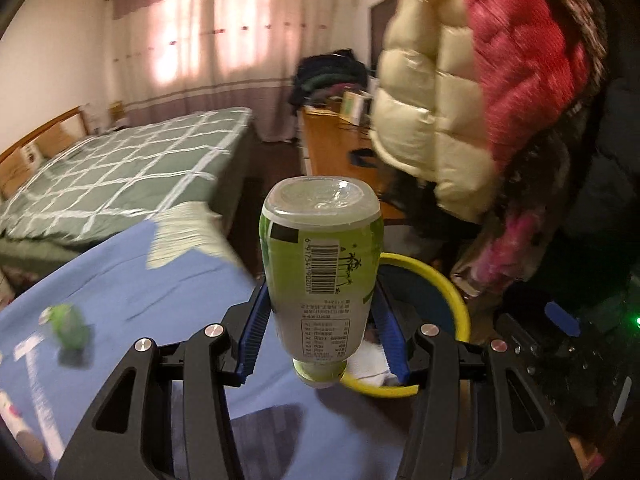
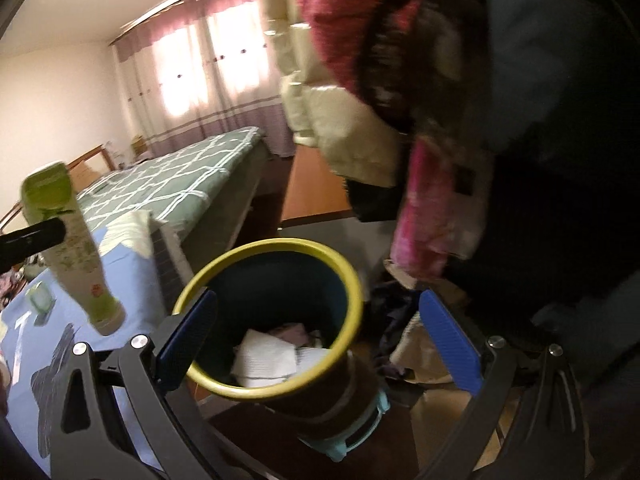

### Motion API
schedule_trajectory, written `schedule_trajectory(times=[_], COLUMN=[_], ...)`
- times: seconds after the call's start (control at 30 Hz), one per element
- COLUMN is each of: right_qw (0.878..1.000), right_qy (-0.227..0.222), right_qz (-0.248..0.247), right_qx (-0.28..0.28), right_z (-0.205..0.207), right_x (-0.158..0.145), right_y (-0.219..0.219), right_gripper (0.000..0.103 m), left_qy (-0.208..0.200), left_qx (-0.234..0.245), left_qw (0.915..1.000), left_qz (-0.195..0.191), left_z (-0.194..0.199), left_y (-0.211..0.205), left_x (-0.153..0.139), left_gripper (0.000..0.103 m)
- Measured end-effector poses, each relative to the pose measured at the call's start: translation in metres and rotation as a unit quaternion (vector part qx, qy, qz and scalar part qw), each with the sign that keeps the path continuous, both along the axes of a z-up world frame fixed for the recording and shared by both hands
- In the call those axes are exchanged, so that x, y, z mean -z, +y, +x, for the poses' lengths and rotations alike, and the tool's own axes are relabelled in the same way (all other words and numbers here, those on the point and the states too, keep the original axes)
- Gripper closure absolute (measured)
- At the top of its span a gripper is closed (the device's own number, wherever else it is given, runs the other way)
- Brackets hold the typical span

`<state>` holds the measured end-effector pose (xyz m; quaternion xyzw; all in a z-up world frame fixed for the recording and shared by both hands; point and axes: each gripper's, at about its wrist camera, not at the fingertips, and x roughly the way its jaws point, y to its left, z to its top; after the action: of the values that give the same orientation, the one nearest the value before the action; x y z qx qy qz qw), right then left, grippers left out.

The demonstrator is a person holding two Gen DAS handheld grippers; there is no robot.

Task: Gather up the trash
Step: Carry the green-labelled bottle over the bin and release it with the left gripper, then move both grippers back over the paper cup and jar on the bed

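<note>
Green checked bed, pink curtains, hanging puffer jackets

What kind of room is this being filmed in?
Most likely a bedroom in someone's home. There is a bed with a green checked cover, pink curtains drawn over a bright window, and puffy winter coats hanging nearby. A yellow-rimmed trash bin stands by a blue-covered table.
</note>
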<state>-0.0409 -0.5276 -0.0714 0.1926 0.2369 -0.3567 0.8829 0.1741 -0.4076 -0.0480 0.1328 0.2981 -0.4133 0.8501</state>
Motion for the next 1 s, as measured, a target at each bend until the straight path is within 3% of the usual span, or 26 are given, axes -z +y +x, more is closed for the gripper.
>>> schedule_trajectory(times=[0.2,0.23,0.27,0.3,0.4,0.57,0.73,0.83,1.0], right_qw=[1.000,1.000,1.000,1.000,1.000,1.000,0.998,0.995,0.982], right_qy=[-0.008,-0.009,-0.010,-0.009,-0.007,-0.002,0.003,0.009,0.017], right_qz=[0.000,0.000,0.000,-0.001,-0.002,-0.006,-0.012,-0.016,-0.017], right_qx=[0.022,0.022,0.022,0.020,0.011,-0.019,-0.061,-0.102,-0.189], right_z=[-0.014,-0.015,-0.014,-0.014,-0.009,0.006,0.028,0.050,0.092], right_x=[-0.002,-0.002,-0.003,-0.003,-0.004,-0.004,-0.007,-0.009,-0.012], right_y=[-0.009,-0.009,-0.009,-0.008,-0.003,0.015,0.042,0.066,0.120], right_gripper=[0.007,0.007,0.007,0.007,0.007,0.007,0.007,0.007,0.007], left_qy=[0.014,0.014,0.010,0.007,0.004,-0.003,0.004,0.005,-0.001], left_qx=[0.026,0.023,0.016,0.008,0.000,-0.044,-0.124,-0.183,-0.288], left_qw=[0.9996,0.9996,0.9998,0.9999,1.0000,0.9988,0.9916,0.9822,0.9565], left_qz=[0.004,0.008,0.009,0.006,-0.005,-0.018,-0.037,-0.042,-0.049], left_z=[-0.003,-0.002,-0.002,-0.001,-0.003,0.000,0.005,0.008,0.009], left_y=[-0.053,-0.058,-0.061,-0.058,-0.041,0.023,0.119,0.180,0.285], left_x=[0.021,0.025,0.028,0.028,0.021,0.006,0.001,0.000,-0.004], left_gripper=[0.051,0.043,0.024,0.018,0.018,0.015,0.015,0.015,0.014])
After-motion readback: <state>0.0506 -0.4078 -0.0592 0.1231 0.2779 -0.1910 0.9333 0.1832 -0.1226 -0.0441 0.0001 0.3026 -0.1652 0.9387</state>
